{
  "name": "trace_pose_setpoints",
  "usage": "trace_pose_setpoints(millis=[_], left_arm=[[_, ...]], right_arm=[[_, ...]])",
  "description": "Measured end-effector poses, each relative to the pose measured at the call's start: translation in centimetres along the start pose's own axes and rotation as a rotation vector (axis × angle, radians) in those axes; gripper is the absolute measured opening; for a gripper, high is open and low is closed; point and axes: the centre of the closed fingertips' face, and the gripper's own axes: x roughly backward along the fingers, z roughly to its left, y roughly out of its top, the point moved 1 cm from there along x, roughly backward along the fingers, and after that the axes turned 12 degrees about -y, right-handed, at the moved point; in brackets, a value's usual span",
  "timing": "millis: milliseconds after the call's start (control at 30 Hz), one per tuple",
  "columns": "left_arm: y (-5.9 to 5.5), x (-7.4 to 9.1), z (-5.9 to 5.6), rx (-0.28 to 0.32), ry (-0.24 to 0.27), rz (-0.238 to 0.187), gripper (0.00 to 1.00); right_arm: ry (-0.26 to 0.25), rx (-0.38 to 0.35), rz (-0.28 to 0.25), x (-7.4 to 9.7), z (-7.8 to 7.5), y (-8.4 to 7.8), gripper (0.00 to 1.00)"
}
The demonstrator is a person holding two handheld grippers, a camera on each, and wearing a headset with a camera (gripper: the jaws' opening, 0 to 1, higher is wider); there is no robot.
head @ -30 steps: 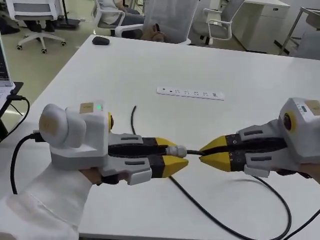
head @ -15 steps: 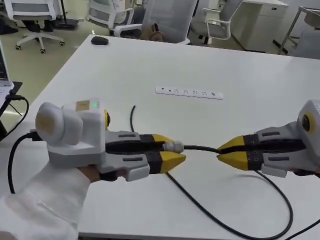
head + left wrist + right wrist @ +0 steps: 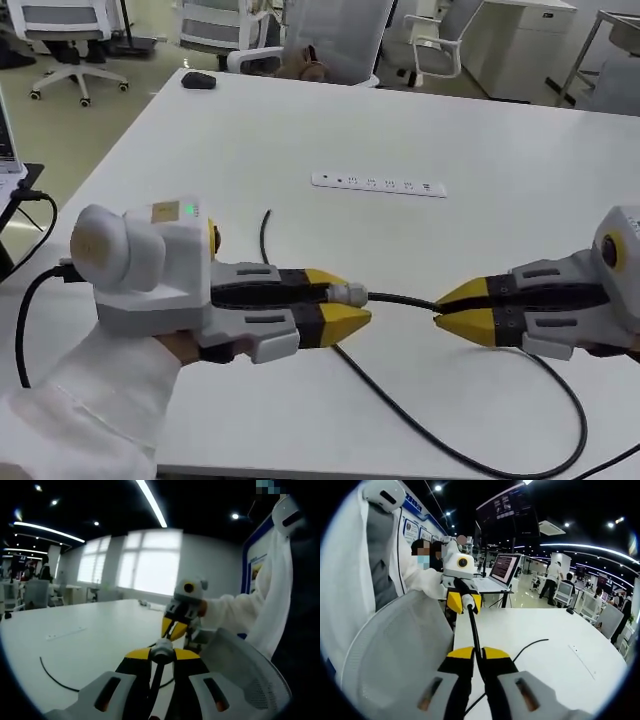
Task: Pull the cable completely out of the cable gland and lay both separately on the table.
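Head view puts the cable gland (image 3: 348,294) in mid-air above the near part of the worktop (image 3: 300,130), pinched at the tip of the left claw (image 3: 350,303), whose yellow jaws are clamped around it. It is a small, pale grey, round-bodied fitting. Out of its right-hand mouth comes the cable (image 3: 400,299), thin, black and smooth-jacketed, running straight across to the right claw (image 3: 438,310), which is closed narrowly on it. That taut stretch lies left to right, so the gland sits directly left of my right claw along the cable's own axis, and I judge the pull must go rightward on that line. Left gripper view shows a black line dropping behind the gland (image 3: 162,650) between the jaws, so I judge the cable is not yet free. Slack loops loosely over the near right worktop. A white power strip (image 3: 378,185) lies flat, well beyond.
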Motion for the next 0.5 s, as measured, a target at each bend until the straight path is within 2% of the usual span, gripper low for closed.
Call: trace_pose_setpoints(millis=[33, 67, 100, 300, 500], left_arm=[[0.0, -0.1, -0.2, -0.006, -0.009, 0.003, 0.17], [0.0, -0.2, -0.3, -0.011, -0.011, 0.005, 0.17], [0.0, -0.3, -0.4, -0.014, -0.014, 0.010, 0.17], [-0.2, -0.3, -0.3, -0.010, -0.016, 0.011, 0.17], [-0.1, -0.1, -0.2, -0.010, -0.007, 0.006, 0.17]], right_arm=[[-0.007, -0.016, -0.002, 0.0, -0.1, 0.2, 0.09], [-0.002, -0.035, -0.028, -0.1, -0.1, 0.8, 0.13], [0.005, -0.032, -0.075, -0.1, 0.0, 1.9, 0.17], [-0.019, -0.003, -0.126, -0.7, -0.7, 4.0, 0.27], [0.006, 0.006, -0.141, -1.8, -0.2, 4.4, 0.26]])
